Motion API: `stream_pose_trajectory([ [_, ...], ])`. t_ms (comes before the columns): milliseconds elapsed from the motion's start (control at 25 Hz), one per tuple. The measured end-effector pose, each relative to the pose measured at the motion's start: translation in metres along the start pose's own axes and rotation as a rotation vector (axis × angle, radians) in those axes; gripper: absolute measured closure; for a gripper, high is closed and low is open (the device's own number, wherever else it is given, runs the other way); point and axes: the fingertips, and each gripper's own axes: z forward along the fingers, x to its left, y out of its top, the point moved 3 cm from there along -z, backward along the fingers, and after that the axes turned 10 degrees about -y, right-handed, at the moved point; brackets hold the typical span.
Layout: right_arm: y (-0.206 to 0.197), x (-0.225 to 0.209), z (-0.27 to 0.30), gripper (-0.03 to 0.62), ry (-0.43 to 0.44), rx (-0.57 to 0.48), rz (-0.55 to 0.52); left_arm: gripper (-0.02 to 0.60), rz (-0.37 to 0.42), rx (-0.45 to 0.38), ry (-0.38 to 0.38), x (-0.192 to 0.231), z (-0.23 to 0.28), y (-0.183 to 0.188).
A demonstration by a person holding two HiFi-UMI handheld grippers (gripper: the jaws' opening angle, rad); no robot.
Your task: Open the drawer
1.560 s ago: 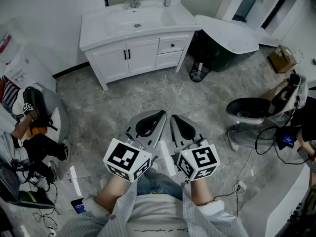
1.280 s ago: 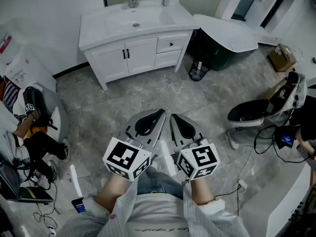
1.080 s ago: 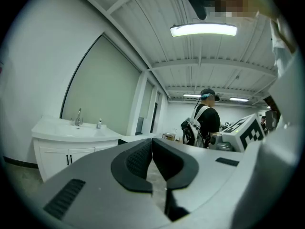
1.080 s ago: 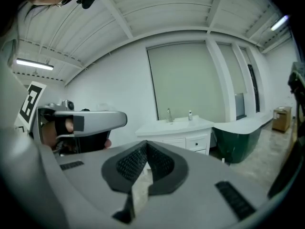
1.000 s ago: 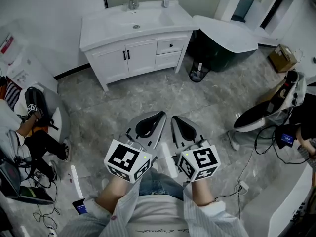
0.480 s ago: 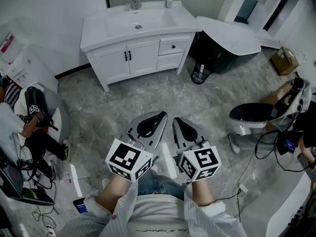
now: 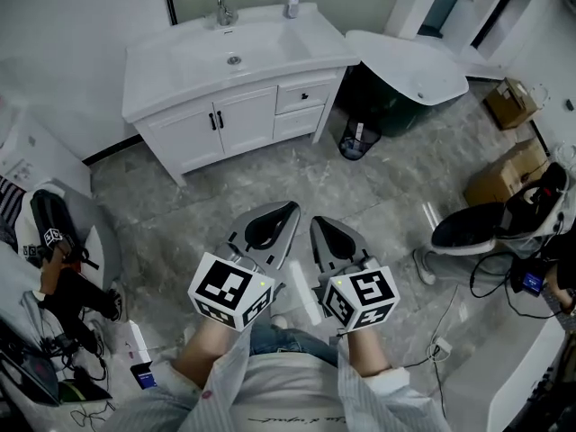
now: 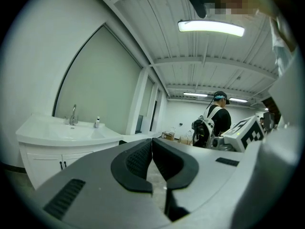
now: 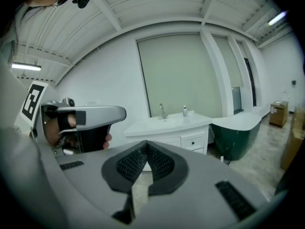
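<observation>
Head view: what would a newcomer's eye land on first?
The left gripper and right gripper sit side by side at bottom centre, both shut and empty. Across the grey floor stands the white vanity, its drawers closed, with a dark green bathtub to its right.

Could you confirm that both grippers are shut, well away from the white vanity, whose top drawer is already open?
No: the head view shows the top drawer of the vanity closed. The left gripper and right gripper are indeed shut, well away.

Left gripper beside right gripper, vanity beyond (drawer shut)
</observation>
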Motion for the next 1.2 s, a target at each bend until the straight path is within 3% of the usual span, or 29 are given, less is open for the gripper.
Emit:
stream_pose_trajectory([
  [560, 0.032, -0.028, 0.114, 0.585, -0.109, 0.006, 0.024, 0.565, 0.003, 0.017, -0.065, 0.12, 0.056, 0.026],
  [1200, 0.043, -0.041, 0.181, 0.585, -0.156, 0.028, 0.05, 0.565, -0.009, 0.031, -0.076, 0.192, 0.073, 0.03],
])
